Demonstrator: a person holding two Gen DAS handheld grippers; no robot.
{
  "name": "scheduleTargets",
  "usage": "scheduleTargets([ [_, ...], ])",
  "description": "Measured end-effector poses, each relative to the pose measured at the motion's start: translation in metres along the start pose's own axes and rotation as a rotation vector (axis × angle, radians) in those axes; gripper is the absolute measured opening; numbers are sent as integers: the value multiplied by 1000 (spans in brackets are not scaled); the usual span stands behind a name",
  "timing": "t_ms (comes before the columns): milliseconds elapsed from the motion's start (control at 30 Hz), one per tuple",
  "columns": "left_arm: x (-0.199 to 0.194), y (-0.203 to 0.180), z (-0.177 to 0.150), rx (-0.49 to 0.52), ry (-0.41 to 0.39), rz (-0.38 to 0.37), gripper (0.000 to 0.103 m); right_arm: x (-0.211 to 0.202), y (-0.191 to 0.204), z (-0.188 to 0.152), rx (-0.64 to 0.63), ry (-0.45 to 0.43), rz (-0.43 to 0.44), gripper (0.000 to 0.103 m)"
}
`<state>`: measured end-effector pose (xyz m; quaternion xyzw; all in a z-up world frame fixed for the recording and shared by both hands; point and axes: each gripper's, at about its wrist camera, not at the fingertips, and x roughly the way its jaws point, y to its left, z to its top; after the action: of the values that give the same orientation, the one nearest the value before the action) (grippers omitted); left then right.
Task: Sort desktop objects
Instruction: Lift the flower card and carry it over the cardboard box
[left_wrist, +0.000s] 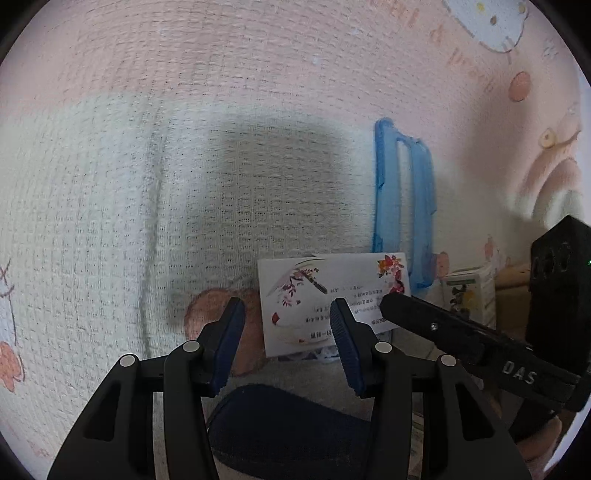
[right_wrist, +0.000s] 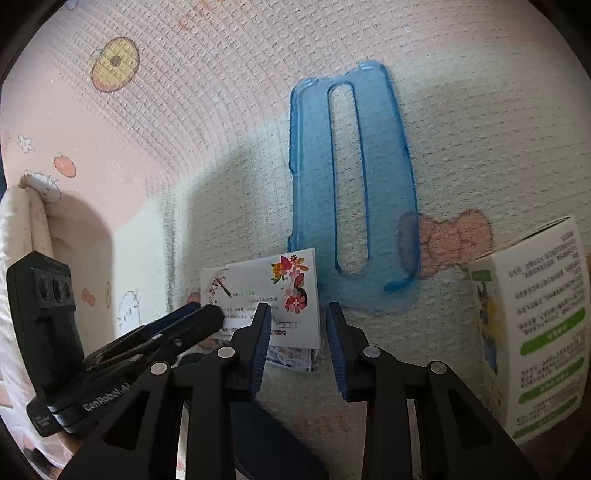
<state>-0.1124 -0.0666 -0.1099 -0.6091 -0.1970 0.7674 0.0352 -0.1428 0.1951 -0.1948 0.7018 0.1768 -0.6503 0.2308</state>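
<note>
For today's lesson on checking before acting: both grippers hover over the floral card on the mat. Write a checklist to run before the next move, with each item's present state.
1. Left gripper open, nothing between its fingers: ok.
2. Right gripper open, nothing held: ok.
3. Floral card in view of both cameras: ok.
4. Card lying alone: not ok; other printed paper shows under its lower edge.
5. Blue phone case flat on the mat, beyond the card: ok; whether they touch, cannot tell.
6. White and green box clear of the right gripper's fingers: ok.
</note>
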Motion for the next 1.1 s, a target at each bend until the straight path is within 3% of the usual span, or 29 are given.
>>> scheduleTargets([
  [100,0,-4,3,8,-7,-21,48,3,-1,3,9,0,6,27],
  [267,-5,-8,-2,35,-32,65,28,1,2,-2,-19,-35,-4,24],
  [333,-10,-8,-6,35,-29,75,26,2,9,-7,-62,-34,-40,21],
  [533,-45,-14,-16,40,-90,60,24,-17,14,-23,-40,-47,4,21],
  [667,-85,-30,-19,95,-186,61,24,-55,30,-26,-66,-121,15,21],
  [800,-125,-49,-20,116,-269,8,24,-102,49,-31,-95,-210,18,21],
  [967,-160,-89,-27,158,-306,-48,24,-163,74,-42,-194,-303,-56,21],
  [1100,-173,-132,-40,213,-296,-111,25,-215,65,-49,-221,-347,-104,21],
])
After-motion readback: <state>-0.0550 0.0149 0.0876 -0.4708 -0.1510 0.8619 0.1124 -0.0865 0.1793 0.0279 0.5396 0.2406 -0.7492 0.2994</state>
